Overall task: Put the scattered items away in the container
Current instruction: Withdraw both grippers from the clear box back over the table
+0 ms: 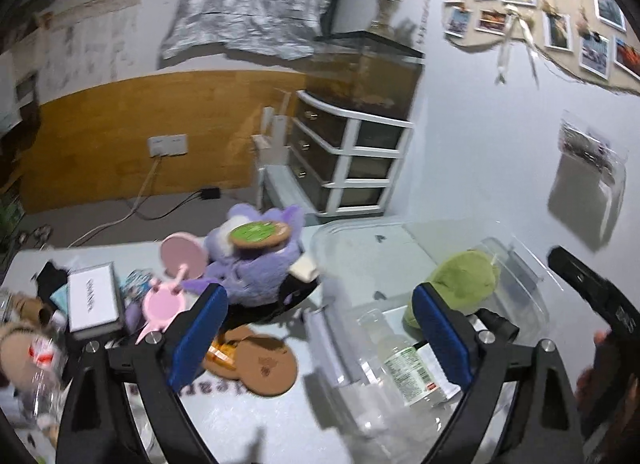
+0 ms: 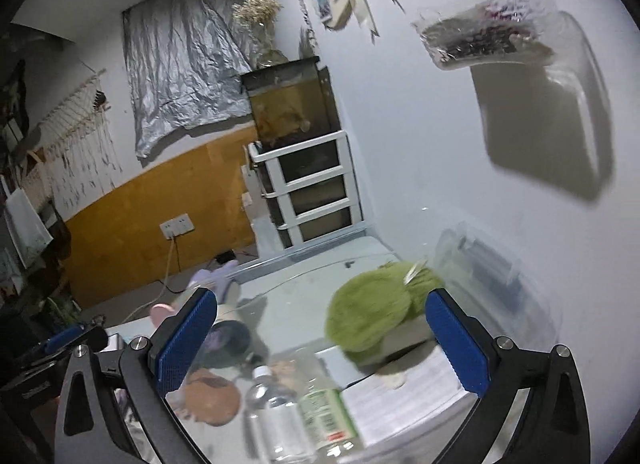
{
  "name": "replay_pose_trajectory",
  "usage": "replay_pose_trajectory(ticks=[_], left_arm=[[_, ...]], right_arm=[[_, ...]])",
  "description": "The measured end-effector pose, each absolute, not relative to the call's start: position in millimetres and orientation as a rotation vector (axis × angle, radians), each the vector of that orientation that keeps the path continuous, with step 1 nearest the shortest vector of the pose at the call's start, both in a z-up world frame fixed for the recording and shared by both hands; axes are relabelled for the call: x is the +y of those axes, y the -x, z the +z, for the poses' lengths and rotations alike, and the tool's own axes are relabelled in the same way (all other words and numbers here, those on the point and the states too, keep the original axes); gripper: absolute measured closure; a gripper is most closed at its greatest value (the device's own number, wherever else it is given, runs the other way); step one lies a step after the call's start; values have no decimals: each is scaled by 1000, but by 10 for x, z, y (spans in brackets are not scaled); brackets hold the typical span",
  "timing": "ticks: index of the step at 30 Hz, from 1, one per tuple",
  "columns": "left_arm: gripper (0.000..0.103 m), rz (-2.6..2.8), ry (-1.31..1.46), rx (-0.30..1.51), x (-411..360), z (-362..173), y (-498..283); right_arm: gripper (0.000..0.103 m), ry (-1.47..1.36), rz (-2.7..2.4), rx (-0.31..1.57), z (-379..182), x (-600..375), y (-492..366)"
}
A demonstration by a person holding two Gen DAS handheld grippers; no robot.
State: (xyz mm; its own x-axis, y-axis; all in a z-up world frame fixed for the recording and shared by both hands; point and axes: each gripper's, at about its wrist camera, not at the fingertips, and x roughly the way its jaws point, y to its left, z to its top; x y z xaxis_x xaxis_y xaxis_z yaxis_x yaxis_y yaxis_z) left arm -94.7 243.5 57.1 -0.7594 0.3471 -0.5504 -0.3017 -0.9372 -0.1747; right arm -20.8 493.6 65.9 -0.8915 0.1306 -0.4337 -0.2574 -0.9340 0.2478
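Observation:
A clear plastic container stands on the pale table; it holds a green plush and a clear bottle with a green label. My left gripper is open and empty above the container's left wall. Left of it lie a purple plush with a green-topped disc, pink toy pieces, brown coasters and a white box. My right gripper is open and empty over the container, with the green plush and bottle between its fingers' line of sight.
A white drawer unit with a glass tank on top stands against the far wall. The right gripper's black body shows at the right edge of the left wrist view. Cables run along the floor. A plastic bag hangs on the right wall.

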Motion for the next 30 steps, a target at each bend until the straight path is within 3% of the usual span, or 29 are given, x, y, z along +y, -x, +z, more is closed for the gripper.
replay_pose_trajectory(ticks=[16, 20, 30], left_arm=[[8, 2645, 993, -293, 1573, 346, 343], [1, 2761, 919, -276, 1300, 453, 197], [0, 2738, 984, -304, 736, 407, 181]], right_arm=[[0, 839, 2986, 432, 479, 3853, 29], [0, 880, 3028, 444, 450, 3623, 37], [0, 985, 3087, 469, 378, 3071, 137]])
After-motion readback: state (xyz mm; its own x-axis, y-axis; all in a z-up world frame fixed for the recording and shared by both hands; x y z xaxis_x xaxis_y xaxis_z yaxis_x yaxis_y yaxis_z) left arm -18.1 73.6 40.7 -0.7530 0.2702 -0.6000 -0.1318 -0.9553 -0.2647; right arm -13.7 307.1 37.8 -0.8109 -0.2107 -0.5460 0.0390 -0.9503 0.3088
